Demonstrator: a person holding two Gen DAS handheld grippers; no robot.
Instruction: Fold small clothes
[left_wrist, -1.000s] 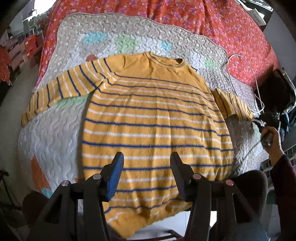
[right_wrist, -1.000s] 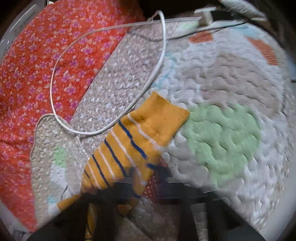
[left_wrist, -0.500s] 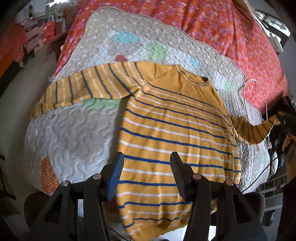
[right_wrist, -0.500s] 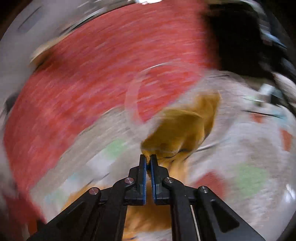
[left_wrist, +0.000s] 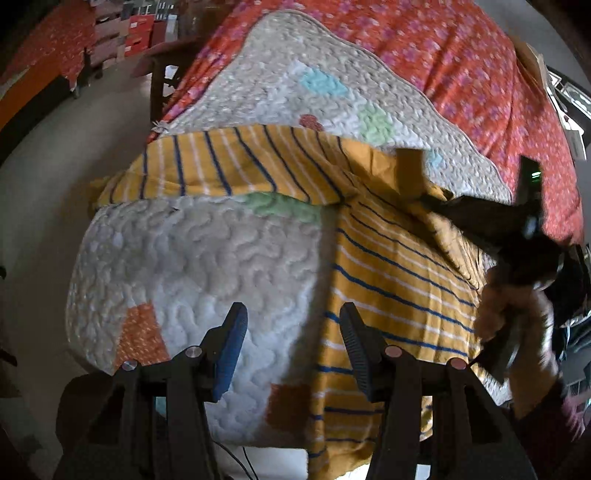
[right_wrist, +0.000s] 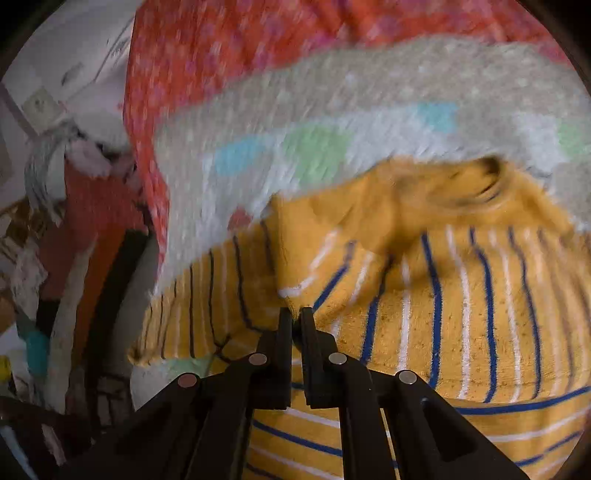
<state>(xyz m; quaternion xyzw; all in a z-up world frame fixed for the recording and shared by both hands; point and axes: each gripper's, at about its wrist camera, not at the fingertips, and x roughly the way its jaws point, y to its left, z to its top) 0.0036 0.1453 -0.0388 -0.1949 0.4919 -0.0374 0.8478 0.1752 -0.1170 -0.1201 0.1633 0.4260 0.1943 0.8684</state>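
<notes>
A yellow sweater with blue and white stripes lies flat on the quilt, its left sleeve stretched out to the left. My left gripper hovers open and holds nothing, above the sweater's left side edge near the hem. My right gripper is shut on the sweater's right sleeve and holds it over the chest, below the collar. In the left wrist view the right gripper reaches in from the right as a dark blur with the cuff sticking up, a hand behind it.
The quilt lies on a red floral bedsheet. Bare floor runs along the left of the bed, with a wooden frame and red boxes beyond. Cluttered items stand at the left in the right wrist view.
My right gripper has swung the right sleeve from the bed's right side across onto the sweater's chest. My left gripper has shifted left, from over the hem's middle to the left side edge.
</notes>
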